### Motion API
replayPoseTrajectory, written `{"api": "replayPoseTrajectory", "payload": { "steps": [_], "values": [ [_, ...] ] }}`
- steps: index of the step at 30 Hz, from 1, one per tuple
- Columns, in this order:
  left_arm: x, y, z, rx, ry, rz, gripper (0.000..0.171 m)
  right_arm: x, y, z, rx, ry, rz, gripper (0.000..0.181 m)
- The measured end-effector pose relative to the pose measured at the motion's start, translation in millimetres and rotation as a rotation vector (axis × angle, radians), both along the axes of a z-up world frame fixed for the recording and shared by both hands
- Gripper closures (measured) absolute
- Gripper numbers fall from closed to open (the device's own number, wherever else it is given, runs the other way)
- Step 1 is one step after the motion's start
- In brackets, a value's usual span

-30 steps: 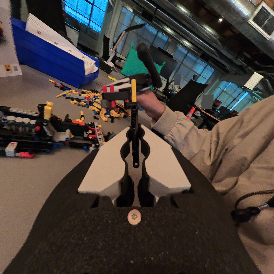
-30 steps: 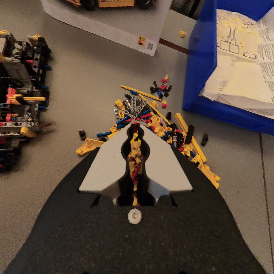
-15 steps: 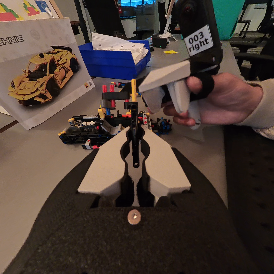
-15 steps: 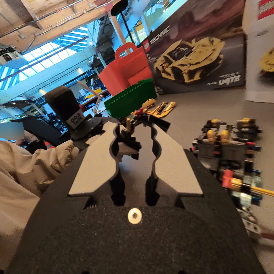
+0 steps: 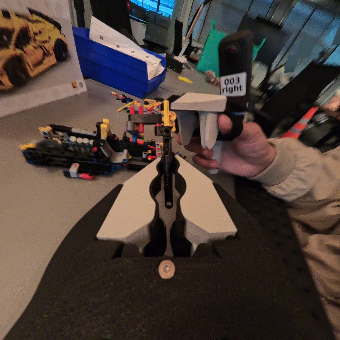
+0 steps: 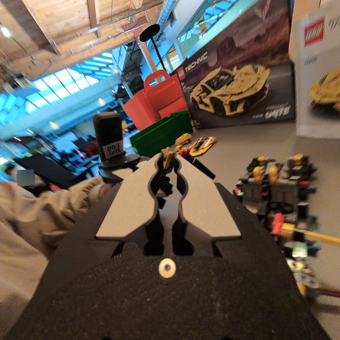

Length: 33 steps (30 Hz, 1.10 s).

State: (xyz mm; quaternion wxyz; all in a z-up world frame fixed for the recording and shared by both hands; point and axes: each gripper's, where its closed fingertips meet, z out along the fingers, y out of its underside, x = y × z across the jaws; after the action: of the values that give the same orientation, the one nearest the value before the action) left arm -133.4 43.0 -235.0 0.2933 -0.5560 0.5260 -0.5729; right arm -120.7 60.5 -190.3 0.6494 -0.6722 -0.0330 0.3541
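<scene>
Grey tabletop (image 5: pixel 46 202) in an open workshop, both grippers raised above it around one small brick sub-assembly.

Left gripper (image 5: pixel 167 161) was pinched on a thin black perforated plastic beam (image 5: pixel 167 165), whose long axis ran straight out along the fingers to a small cluster of black, red and grey bricks (image 5: pixel 143 119). From that cluster a slim yellow plastic axle (image 5: pixel 166 112) stood upright, crosswise to the beam. Right gripper (image 6: pixel 167 161) came in from the right, fingers nearly together about the yellow axle, though blur hid whether they actually gripped it. A half-built black brick chassis (image 5: pixel 73 150) lay on the table just behind, a blue plastic bin of papers (image 5: pixel 114 68) farther back.
</scene>
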Motion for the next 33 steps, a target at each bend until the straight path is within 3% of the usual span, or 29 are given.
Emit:
{"api": "replayPoseTrajectory", "payload": {
  "steps": [4, 6, 11, 13, 18, 23, 27, 33],
  "values": [
    [-6.9, 12.4, 13.7, -0.385, -0.047, -0.056, 0.165, -0.3, -1.4, -0.4, 0.125, -0.462, -0.104, 0.149],
    [-10.0, 22.7, 17.9, -0.533, -0.074, -0.057, 0.165, -9.8, -1.1, -2.8, 0.186, -0.587, -0.13, 0.133],
    [-12.7, 28.2, 18.5, -0.66, -0.081, -0.072, 0.165, -37.5, 2.1, -30.8, 0.126, -0.78, -0.107, 0.093],
    [-12.9, 21.5, 19.2, -0.68, -0.07, -0.112, 0.165, -39.6, 3.5, -39.7, 0.097, -0.802, -0.092, 0.087],
    [-12.4, 7.5, 15.6, -0.705, -0.031, -0.179, 0.165, -34.0, 2.9, -32.4, 0.132, -0.776, -0.111, 0.089],
    [-13.0, -3.8, 9.2, -0.668, 0.024, -0.221, 0.165, -35.3, 0.7, -40.6, 0.146, -0.866, -0.087, 0.084],
    [-10.9, -2.0, 5.5, -0.647, 0.035, -0.196, 0.165, -31.2, 3.1, -38.1, 0.142, -0.854, -0.115, 0.086],
    [-7.5, 5.6, 5.8, -0.736, 0.015, -0.165, 0.165, -32.3, 8.7, -48.4, 0.094, -0.947, -0.163, 0.093]
  ]
}}
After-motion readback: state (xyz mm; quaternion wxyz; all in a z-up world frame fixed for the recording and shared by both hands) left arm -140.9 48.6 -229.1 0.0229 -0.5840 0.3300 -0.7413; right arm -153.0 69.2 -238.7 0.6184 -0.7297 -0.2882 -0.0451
